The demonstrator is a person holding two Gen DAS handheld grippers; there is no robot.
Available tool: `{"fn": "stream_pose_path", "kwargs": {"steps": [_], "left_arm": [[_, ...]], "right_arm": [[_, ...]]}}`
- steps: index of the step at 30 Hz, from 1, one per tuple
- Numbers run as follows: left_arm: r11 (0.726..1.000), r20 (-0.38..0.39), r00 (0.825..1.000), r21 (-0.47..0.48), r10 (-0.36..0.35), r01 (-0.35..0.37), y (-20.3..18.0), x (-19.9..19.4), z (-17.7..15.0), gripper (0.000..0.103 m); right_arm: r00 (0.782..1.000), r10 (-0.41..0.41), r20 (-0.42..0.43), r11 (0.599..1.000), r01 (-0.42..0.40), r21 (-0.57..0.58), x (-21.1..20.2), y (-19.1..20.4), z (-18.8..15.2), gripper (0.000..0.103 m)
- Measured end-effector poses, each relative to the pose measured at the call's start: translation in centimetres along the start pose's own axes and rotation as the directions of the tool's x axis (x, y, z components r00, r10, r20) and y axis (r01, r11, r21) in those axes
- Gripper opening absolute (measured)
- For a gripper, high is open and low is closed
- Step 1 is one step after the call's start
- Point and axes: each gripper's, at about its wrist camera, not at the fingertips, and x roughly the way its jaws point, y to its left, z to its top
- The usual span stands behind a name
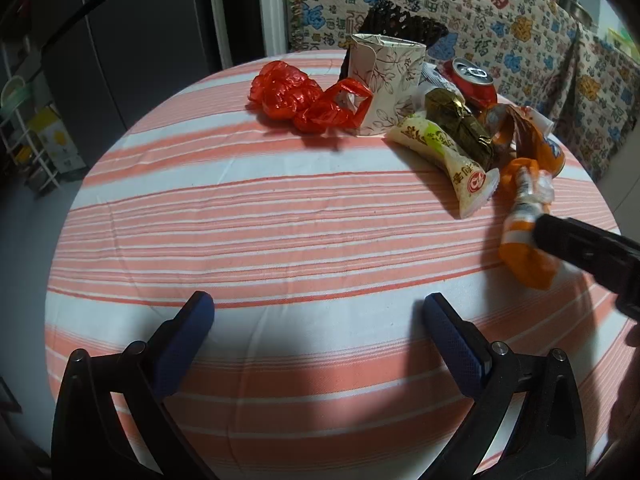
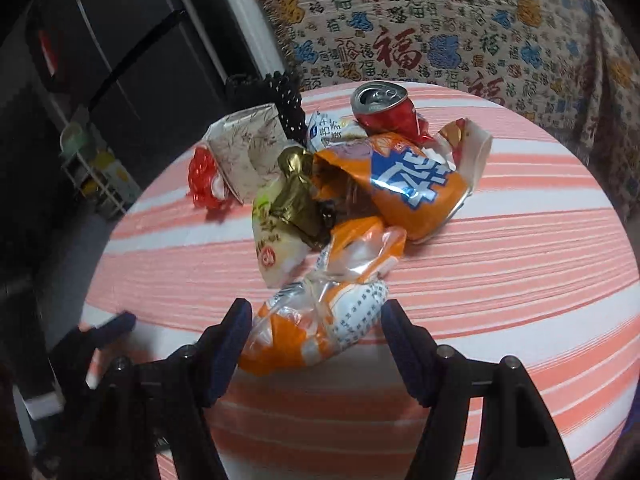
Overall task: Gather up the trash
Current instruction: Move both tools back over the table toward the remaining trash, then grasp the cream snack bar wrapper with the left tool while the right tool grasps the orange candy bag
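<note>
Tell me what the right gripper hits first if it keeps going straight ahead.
The crumpled orange-and-white wrapper, already between the open right gripper fingers; whether either pad touches it is unclear.

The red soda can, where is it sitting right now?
The red soda can stands at the far edge of the striped round table, behind the big orange snack bag; in the left wrist view it is at upper right.

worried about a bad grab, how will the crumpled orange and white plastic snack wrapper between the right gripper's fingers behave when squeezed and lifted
The crumpled orange and white plastic snack wrapper looks thin and creased, so it will probably collapse rather than resist. It seems empty, likely very light. Its glossy film may slip between the right gripper pads, and the loose end may dangle.
</note>
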Motion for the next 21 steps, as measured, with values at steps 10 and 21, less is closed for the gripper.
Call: {"fn": "stream_pose_path", "kwargs": {"steps": [10,21], "left_arm": [[1.000,0.003,1.000,-0.009,-0.001,0.001,-0.1,-0.2,-0.1,0.103],[0.951,0.028,0.952,-0.053,-0.304,0.305,-2.6,-0.5,3.7,0.102]], "right_arm": [[0.997,-0.068,0.043,0.997,0.069,-0.030,-5.1,-2.8,-2.2,0.069],[0.982,-0.179,0.054,0.970,0.186,-0.159,-3.6,-1.6,-7.0,0.071]]}}
